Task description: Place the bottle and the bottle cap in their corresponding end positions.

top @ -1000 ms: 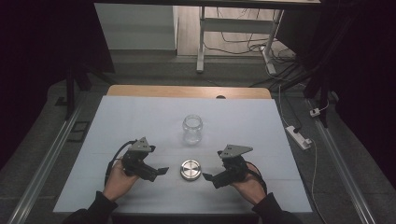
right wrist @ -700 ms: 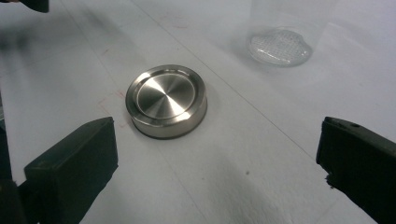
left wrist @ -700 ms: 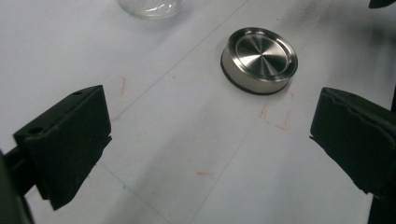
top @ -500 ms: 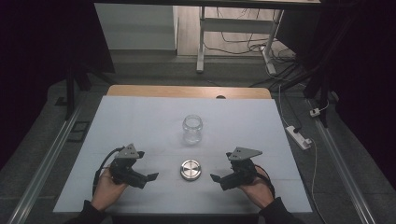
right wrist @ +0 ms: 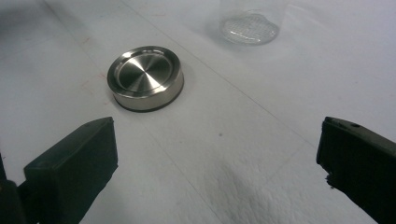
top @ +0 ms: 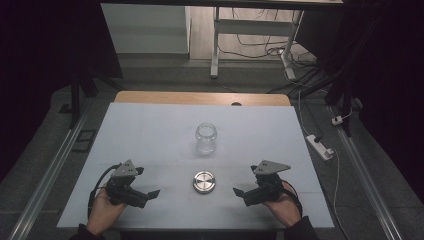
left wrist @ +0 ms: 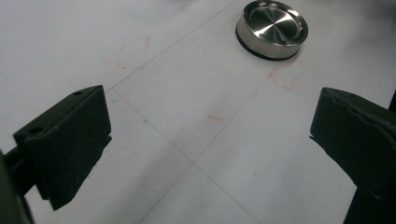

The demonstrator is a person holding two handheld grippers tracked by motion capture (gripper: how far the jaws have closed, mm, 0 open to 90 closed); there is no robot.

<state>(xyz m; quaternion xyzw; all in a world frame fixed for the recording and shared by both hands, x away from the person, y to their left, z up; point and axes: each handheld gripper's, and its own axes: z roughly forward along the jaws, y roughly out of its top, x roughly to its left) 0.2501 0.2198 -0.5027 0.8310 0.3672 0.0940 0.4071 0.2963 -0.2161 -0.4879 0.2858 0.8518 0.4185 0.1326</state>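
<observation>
Glass jar [top: 205, 138], lidless, upright behind steel lid [top: 204, 181].

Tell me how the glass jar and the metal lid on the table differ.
The glass jar is clear and see-through; the metal lid is opaque, shiny brushed steel with a dark ring at its base. The jar stands tall and upright with an open mouth; the lid lies low and flat. The jar sits farther from the person, the lid nearer, between the two grippers. Both are round, rest on the white table, and neither is held.
</observation>
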